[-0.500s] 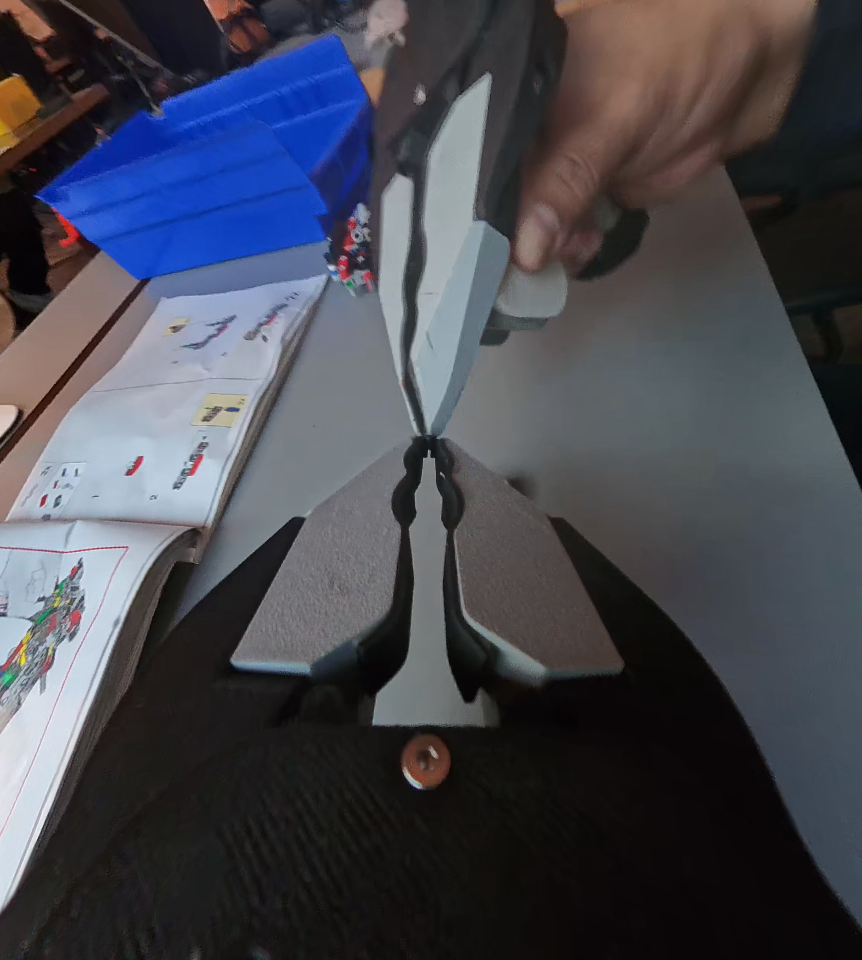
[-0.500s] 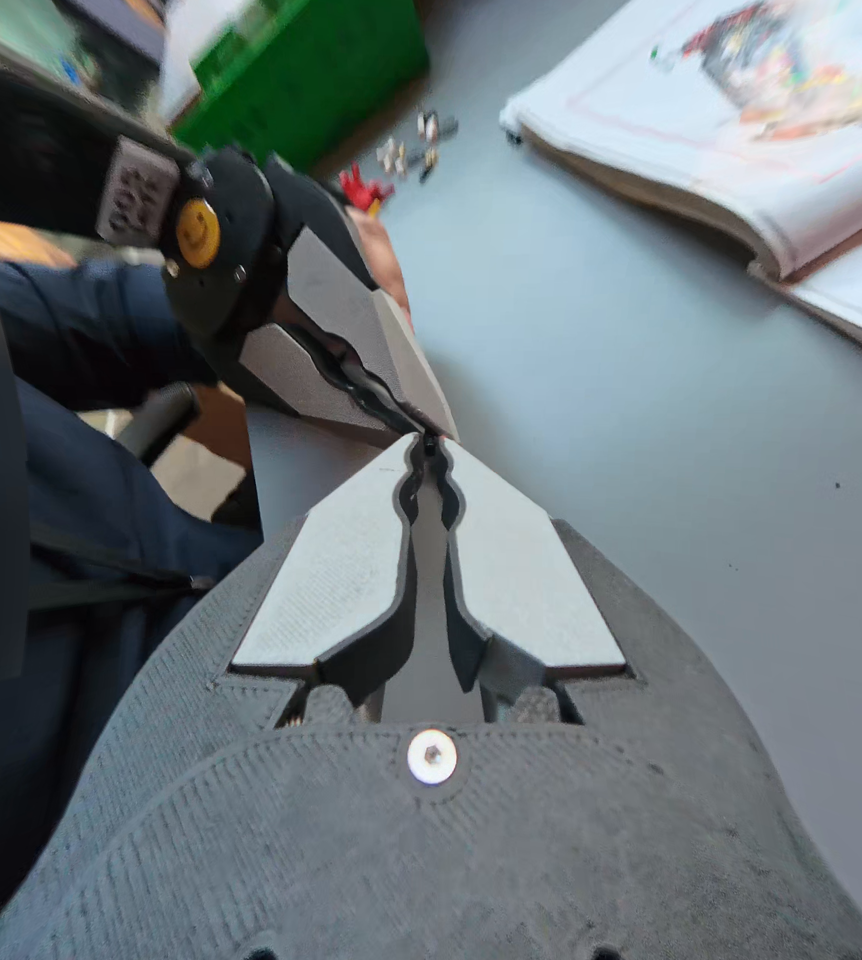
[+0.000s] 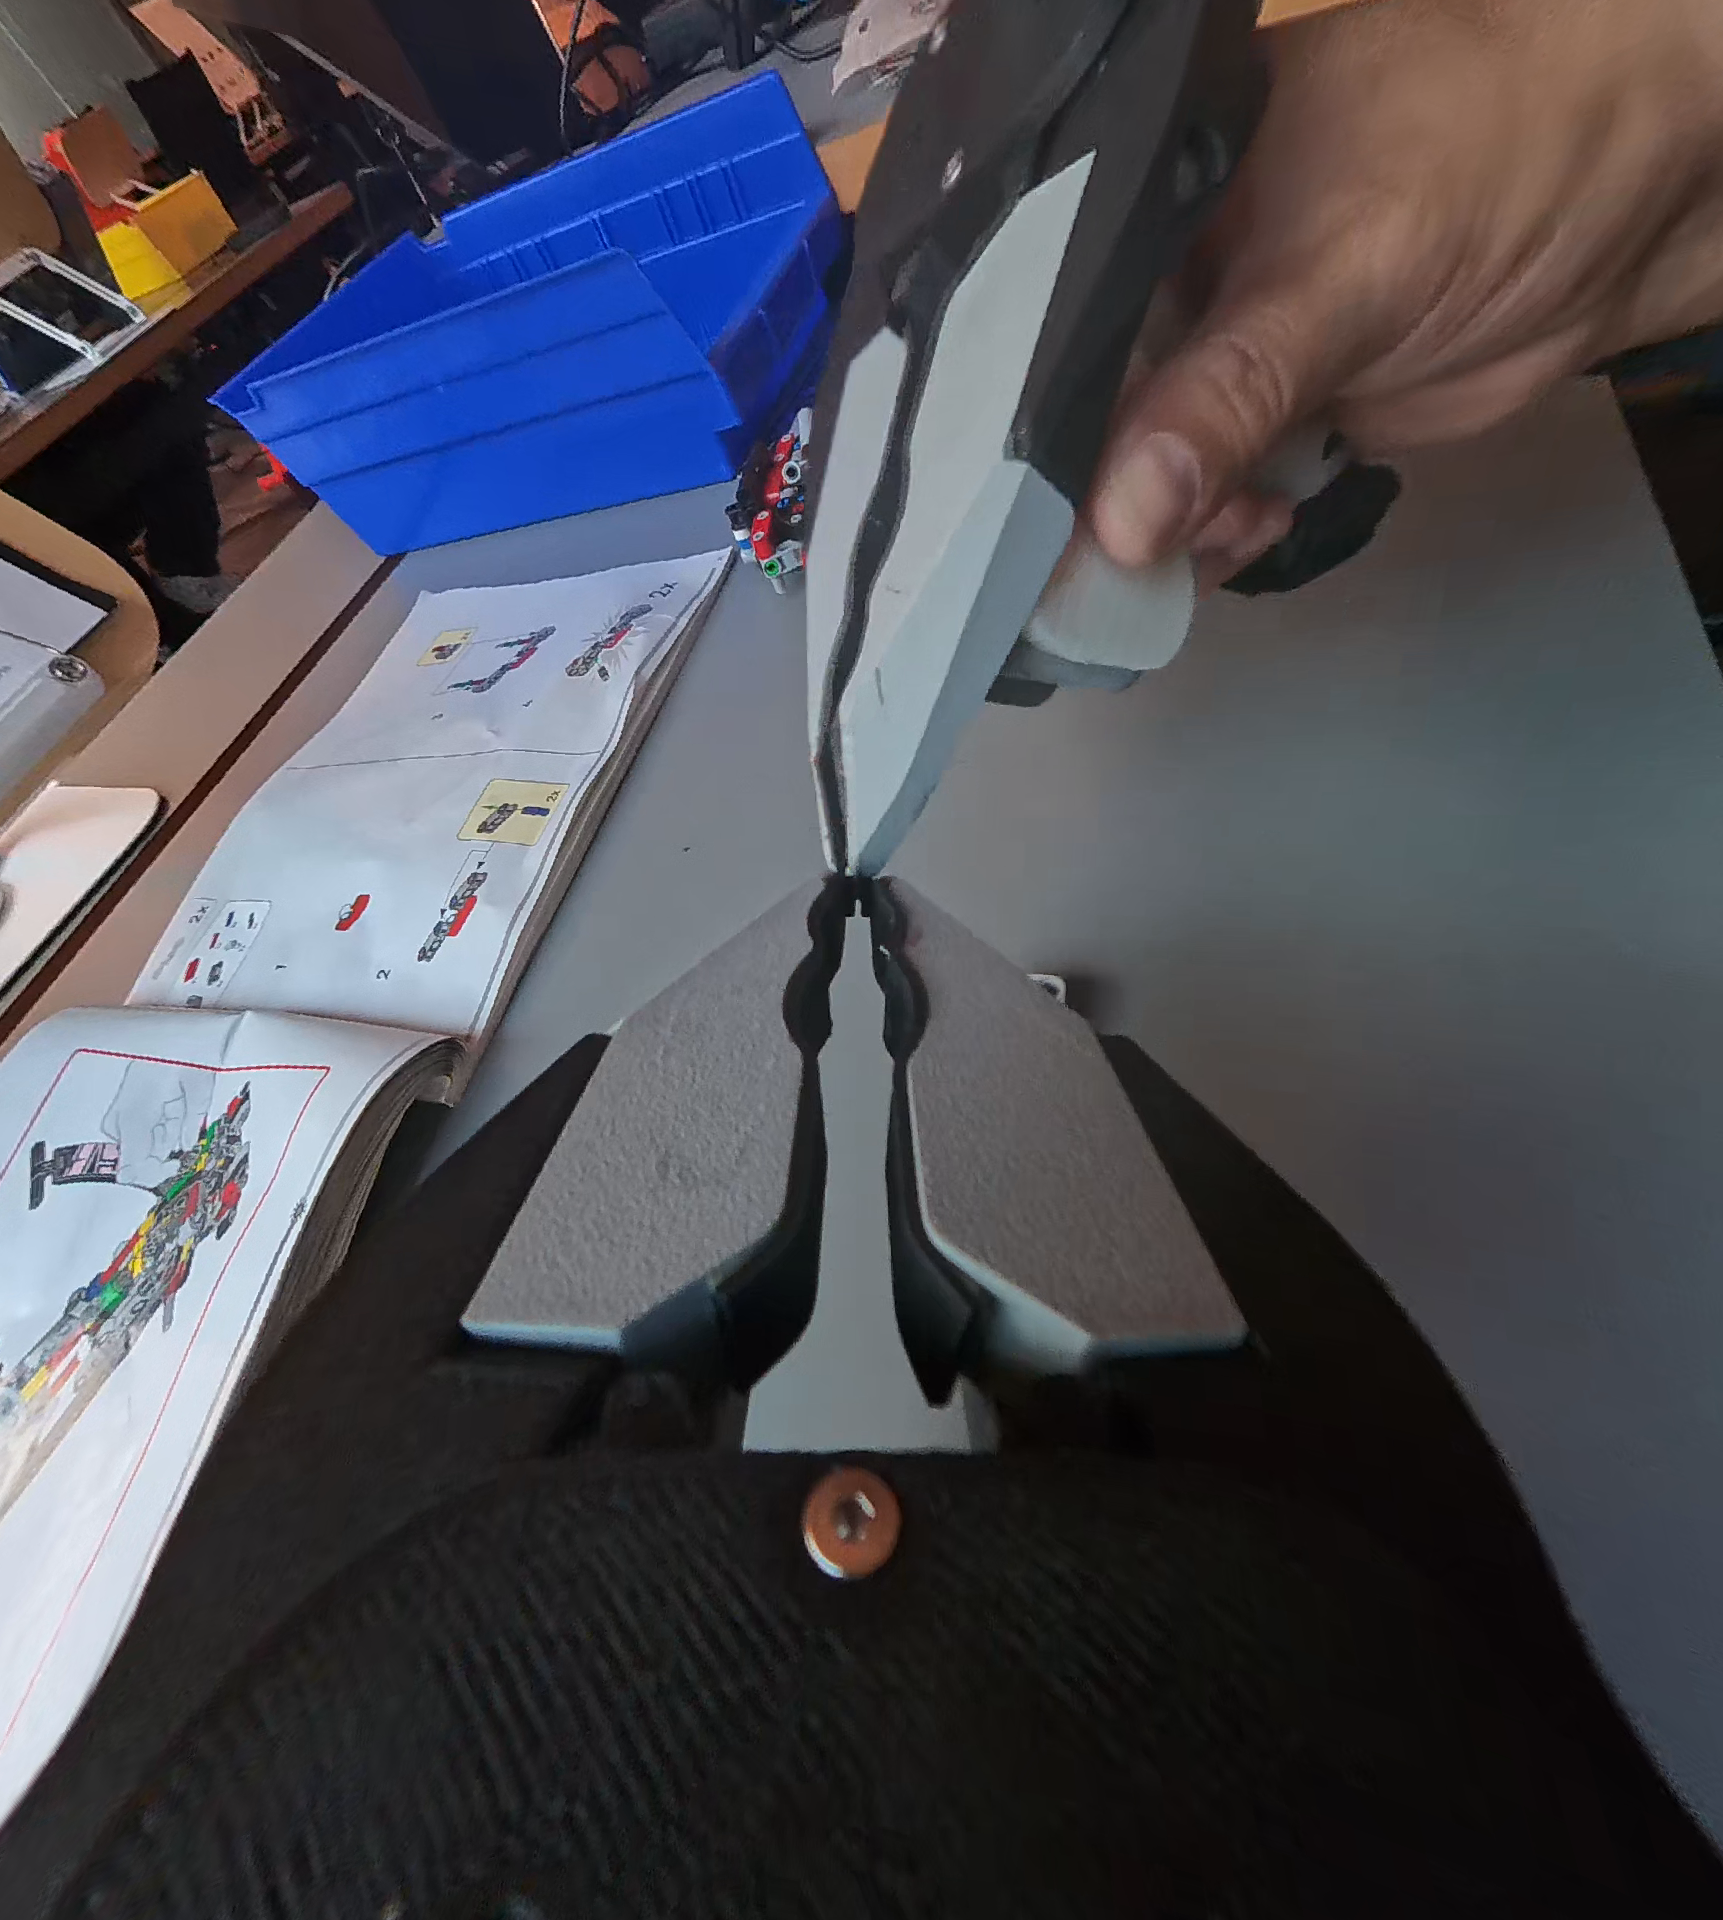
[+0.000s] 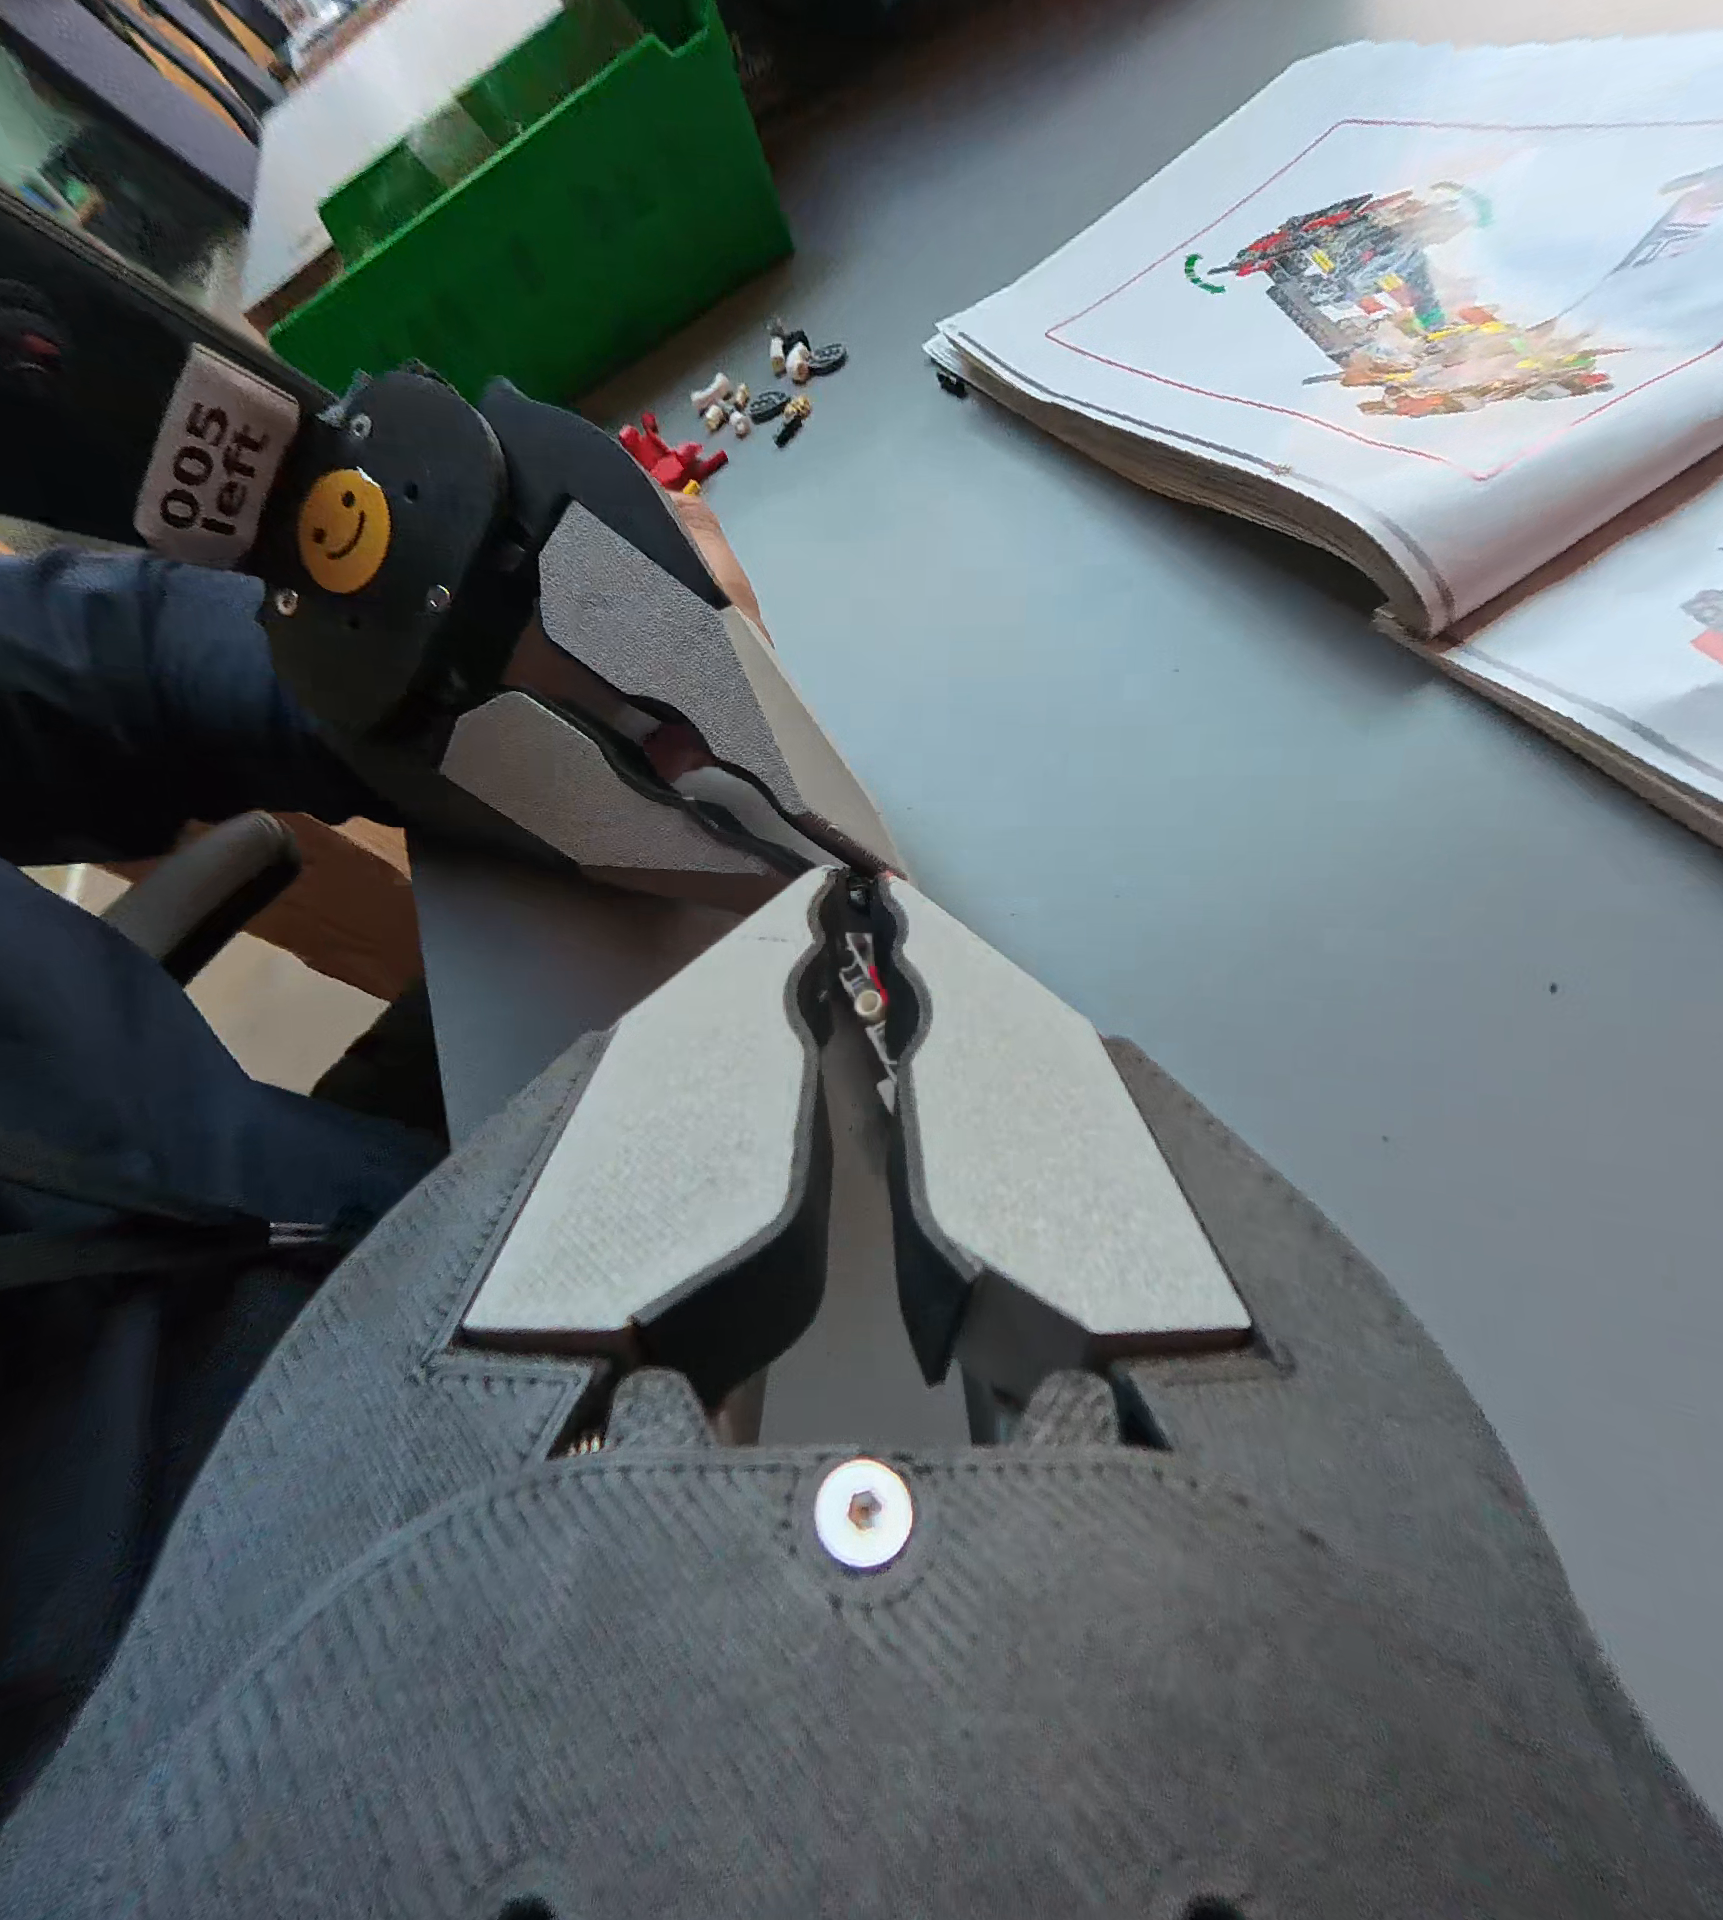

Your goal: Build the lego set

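Observation:
My left gripper (image 3: 855, 902) is shut, its fingertips together above the grey table (image 3: 1356, 935). My right gripper (image 3: 849, 857) comes down from above, held by a hand (image 3: 1408, 260), and meets it tip to tip. In the right wrist view my right gripper (image 4: 862, 888) is shut on a small grey-white building-toy piece (image 4: 867, 992) with a tan pin and a red bit, which sits in the hollow between its fingers. The left gripper (image 4: 841, 860) reaches in there from the left and touches the right tips.
An open instruction booklet (image 3: 400, 790) lies on the left; it also shows in the right wrist view (image 4: 1408, 312). A blue bin (image 3: 545, 343) stands behind it, with loose parts (image 3: 779, 499) beside it. A green bin (image 4: 545, 239) and several small parts (image 4: 774, 395) lie farther off.
Both grippers stay shut and tip to tip. Nothing else has visibly changed.

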`<action>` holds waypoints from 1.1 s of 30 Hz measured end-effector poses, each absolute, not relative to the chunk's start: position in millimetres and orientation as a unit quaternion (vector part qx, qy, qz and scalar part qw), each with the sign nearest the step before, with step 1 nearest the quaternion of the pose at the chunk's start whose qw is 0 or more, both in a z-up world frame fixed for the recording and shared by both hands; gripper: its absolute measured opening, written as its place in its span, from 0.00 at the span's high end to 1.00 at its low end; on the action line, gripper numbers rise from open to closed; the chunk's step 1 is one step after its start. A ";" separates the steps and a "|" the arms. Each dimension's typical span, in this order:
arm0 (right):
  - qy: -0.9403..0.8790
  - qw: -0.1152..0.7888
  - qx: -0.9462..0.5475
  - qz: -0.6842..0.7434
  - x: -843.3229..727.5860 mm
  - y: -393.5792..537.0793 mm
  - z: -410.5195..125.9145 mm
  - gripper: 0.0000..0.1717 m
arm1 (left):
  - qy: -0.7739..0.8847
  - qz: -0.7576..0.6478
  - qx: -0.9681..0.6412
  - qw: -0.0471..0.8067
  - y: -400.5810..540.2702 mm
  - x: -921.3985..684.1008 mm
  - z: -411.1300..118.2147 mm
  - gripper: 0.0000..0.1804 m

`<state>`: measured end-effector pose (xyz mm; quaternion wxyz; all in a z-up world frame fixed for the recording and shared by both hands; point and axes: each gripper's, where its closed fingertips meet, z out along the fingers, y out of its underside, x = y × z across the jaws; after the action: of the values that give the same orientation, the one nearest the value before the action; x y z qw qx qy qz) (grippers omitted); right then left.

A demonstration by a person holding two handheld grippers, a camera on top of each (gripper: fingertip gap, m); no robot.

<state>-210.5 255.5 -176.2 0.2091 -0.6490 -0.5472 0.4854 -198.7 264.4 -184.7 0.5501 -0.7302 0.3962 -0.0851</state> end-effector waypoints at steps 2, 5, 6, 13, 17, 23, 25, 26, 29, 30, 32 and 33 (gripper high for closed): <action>-0.558 0.206 -0.651 0.472 -211.0 255.9 -177.0 0.99 | 0.400 -0.077 -0.728 0.551 265.0 -199.1 -185.5 0.99; -0.572 0.217 -0.647 0.454 -211.3 255.7 -176.2 0.99 | 0.399 -0.063 -0.724 0.559 265.6 -200.3 -183.6 0.99; -0.579 0.232 -0.642 0.446 -211.7 256.0 -174.1 0.99 | 0.396 -0.062 -0.721 0.565 265.9 -200.9 -181.1 0.98; -0.551 0.218 -0.645 0.482 -211.2 255.0 -164.6 0.99 | 0.395 -0.056 -0.714 0.575 265.4 -202.0 -176.3 0.98; -0.540 0.208 -0.650 0.493 -212.5 254.2 -165.6 0.99 | 0.407 -0.029 -0.711 0.572 265.4 -204.4 -177.4 0.99; -0.540 0.194 -0.653 0.493 -211.6 254.9 -168.4 0.99 | 0.414 -0.013 -0.712 0.567 266.2 -203.4 -180.6 0.99; -0.541 0.198 -0.651 0.494 -212.2 254.9 -167.4 0.99 | 0.410 -0.016 -0.714 0.568 266.6 -203.9 -180.1 0.99; -0.542 0.200 -0.650 0.494 -212.8 255.0 -166.9 0.99 | 0.408 -0.015 -0.714 0.568 267.1 -204.5 -179.8 0.99; -0.544 0.203 -0.649 0.491 -213.8 256.1 -167.0 0.99 | 0.408 -0.015 -0.715 0.568 267.7 -205.0 -180.4 0.99; -0.547 0.205 -0.648 0.488 -214.2 255.7 -167.4 0.99 | 0.408 -0.013 -0.716 0.567 267.9 -205.6 -181.0 0.99; -0.552 0.206 -0.648 0.483 -214.4 255.5 -168.2 0.99 | 0.408 -0.015 -0.717 0.565 267.8 -205.4 -182.2 0.99; -0.552 0.207 -0.648 0.483 -214.6 255.9 -168.1 0.99 | 0.408 -0.014 -0.717 0.565 268.0 -205.7 -181.9 0.99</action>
<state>-214.6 255.9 -168.1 0.2074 -0.6478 -0.5516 0.4828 -205.7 268.0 -181.9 0.5655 -0.7166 0.4080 -0.0137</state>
